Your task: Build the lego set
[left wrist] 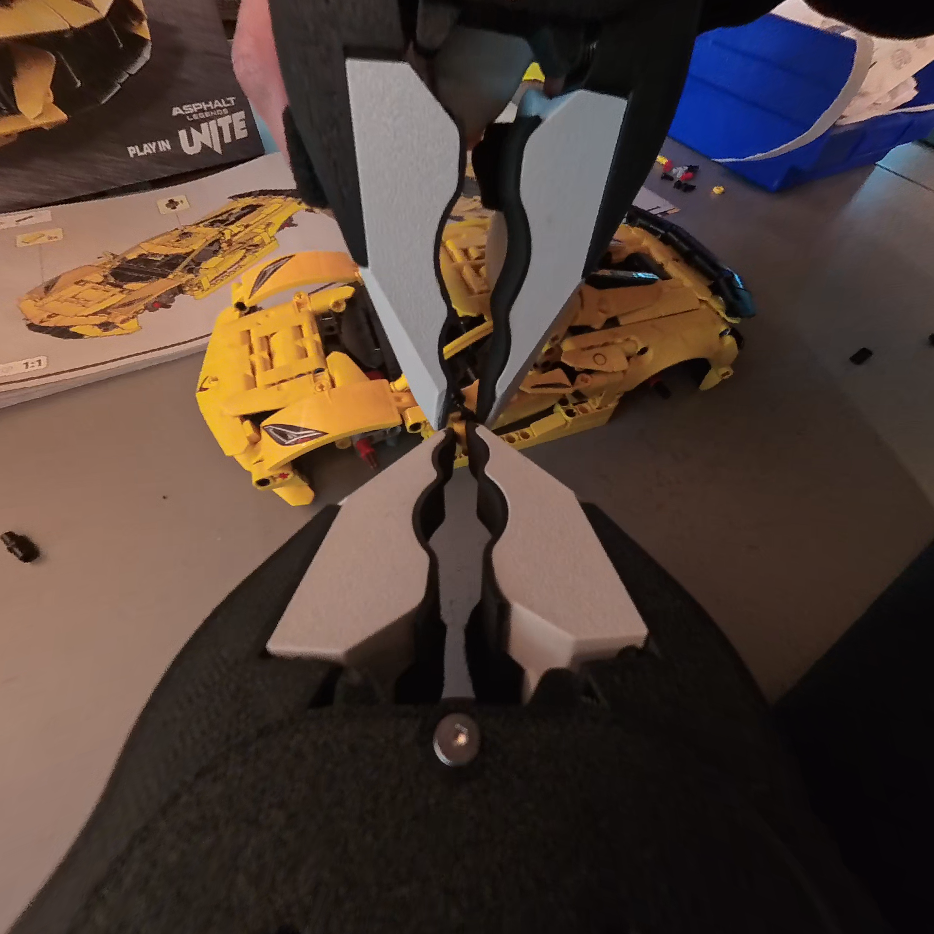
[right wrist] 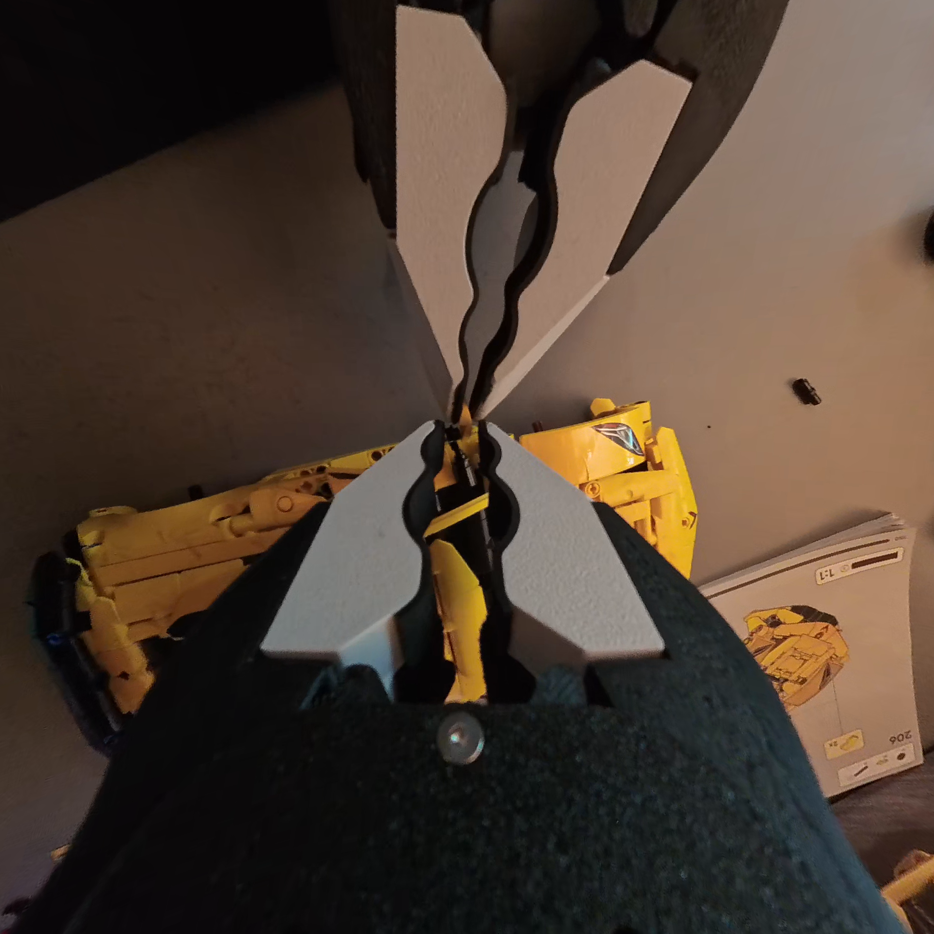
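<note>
In the left wrist view, the left tool [left wrist: 459, 433] reaches up from 6 o'clock. Its fingers are drawn close with only a thin slit between them. The right tool [left wrist: 464, 415] comes down from 12 o'clock to meet it tip to tip, likely so a small part can pass between them or be steadied. Directly behind the tips, the half-built yellow car [left wrist: 283, 364] rests on the grey surface [left wrist: 126, 505]. At 10 o'clock the instruction booklet [left wrist: 126, 283] lies open within easy sight, and the set's box [left wrist: 126, 101] is beyond it. A blue bin [left wrist: 758, 91] sits at 1 o'clock, and a loose black pin [left wrist: 20, 546] lies at 9 o'clock.

In the right wrist view, the right tool [right wrist: 457, 425] is likewise nearly closed. A tiny black piece [right wrist: 451, 433] sits at its tips, where the left tool [right wrist: 465, 402] descends from 12 o'clock. I cannot tell which tool is pinching the piece. The car [right wrist: 151, 546] lies beneath, running from 8 to 2 o'clock, and the booklet [right wrist: 834, 657] is at 4 o'clock.
</note>
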Tool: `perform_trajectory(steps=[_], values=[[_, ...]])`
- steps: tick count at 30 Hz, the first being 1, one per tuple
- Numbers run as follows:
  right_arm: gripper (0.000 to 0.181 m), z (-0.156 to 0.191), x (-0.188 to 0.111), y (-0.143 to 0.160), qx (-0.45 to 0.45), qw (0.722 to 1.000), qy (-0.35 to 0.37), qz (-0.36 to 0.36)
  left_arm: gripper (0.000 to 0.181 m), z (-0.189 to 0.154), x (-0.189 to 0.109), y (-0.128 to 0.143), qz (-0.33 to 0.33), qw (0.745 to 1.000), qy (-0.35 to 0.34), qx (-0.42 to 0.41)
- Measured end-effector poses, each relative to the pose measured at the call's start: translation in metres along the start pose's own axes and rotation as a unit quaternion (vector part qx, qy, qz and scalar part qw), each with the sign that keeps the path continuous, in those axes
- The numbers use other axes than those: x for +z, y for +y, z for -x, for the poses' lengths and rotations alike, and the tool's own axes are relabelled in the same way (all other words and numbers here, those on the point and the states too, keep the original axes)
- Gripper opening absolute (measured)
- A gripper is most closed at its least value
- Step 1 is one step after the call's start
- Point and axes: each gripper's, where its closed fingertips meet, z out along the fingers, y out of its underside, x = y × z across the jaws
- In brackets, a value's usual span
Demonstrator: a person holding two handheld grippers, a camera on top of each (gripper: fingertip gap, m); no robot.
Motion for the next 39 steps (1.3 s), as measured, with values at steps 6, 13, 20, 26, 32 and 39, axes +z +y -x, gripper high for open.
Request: perform_trajectory(steps=[6, 13, 20, 26, 32, 39], values=[[0.013, 0.0001, -0.0020, 0.0004, 0.000, 1.000, -0.002, 0.002, 0.005, 0.0022, -0.0007, -0.0023, -0.008, 1.000, -0.001, -0.007], [0.013, 0.0000, -0.0004, 0.0013, -0.002, 1.000, -0.002, 0.009, 0.005, 0.0002, -0.0008, -0.0027, -0.009, 1.000, 0.004, -0.004], [0.010, 0.0036, 0.0018, 0.0014, 0.007, 1.000, -0.020, 0.008, 0.005, -0.0021, 0.0000, -0.0001, -0.001, 1.000, 0.012, -0.010], [0.009, 0.0044, 0.0020, 0.0010, 0.012, 0.999, -0.031, 0.009, 0.005, -0.0027, -0.0002, 0.0004, 0.000, 1.000, 0.017, -0.014], [0.009, 0.0054, 0.0030, 0.0008, 0.015, 0.999, -0.036, 0.002, 0.006, -0.0040, 0.0002, 0.0020, 0.005, 1.000, 0.006, 0.011], [0.009, 0.0044, 0.0032, 0.0005, 0.018, 0.999, -0.036, 0.004, 0.006, -0.0029, -0.0003, 0.0029, 0.007, 0.999, -0.019, 0.049]])
